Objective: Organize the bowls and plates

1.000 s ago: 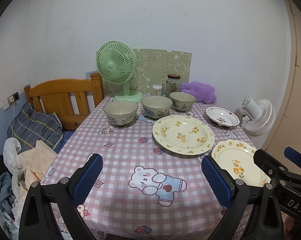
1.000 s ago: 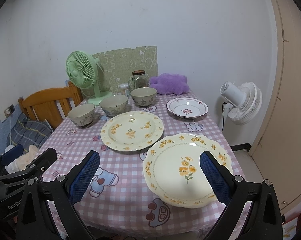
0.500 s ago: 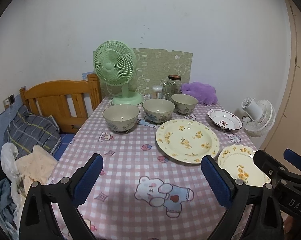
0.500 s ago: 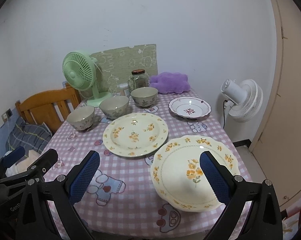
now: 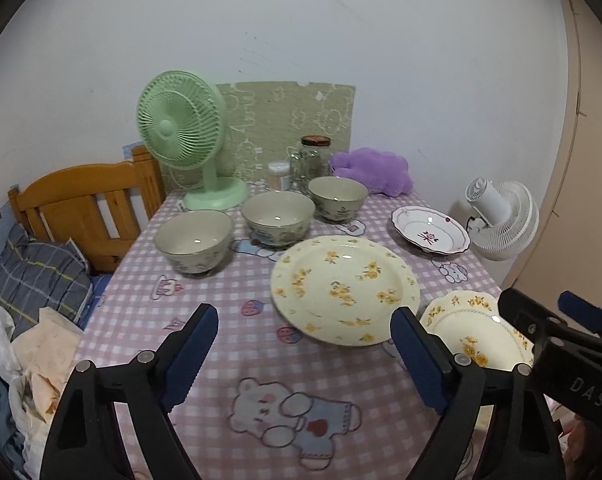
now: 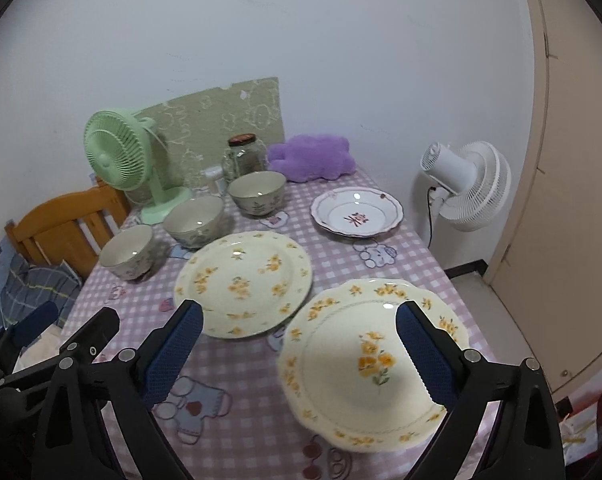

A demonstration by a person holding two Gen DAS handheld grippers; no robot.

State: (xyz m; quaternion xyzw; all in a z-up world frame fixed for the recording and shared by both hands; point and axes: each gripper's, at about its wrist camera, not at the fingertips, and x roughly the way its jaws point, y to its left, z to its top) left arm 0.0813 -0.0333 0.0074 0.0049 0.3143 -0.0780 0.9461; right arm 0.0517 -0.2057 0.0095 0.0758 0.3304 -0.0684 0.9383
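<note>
Both grippers hang over the near edge of the pink checked tablecloth (image 5: 205, 304), the left gripper (image 5: 305, 344) and right gripper (image 6: 299, 346) each narrowing widely spread fingers around nothing. Three bowls (image 5: 278, 216) line the far left; the large yellow-flowered plate (image 5: 345, 288) sits mid-table, a scalloped flowered plate (image 6: 375, 360) near right (slightly overhanging the edge), a red-patterned plate (image 6: 356, 213) far right.

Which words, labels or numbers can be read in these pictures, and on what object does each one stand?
"DAS": white letters on the black body of the right gripper, seen at the right edge of the left wrist view; the word seems cut off.
The jar with the dark lid shows no label that can be read.
The plates, the bowls and the tablecloth bear only drawings.
</note>
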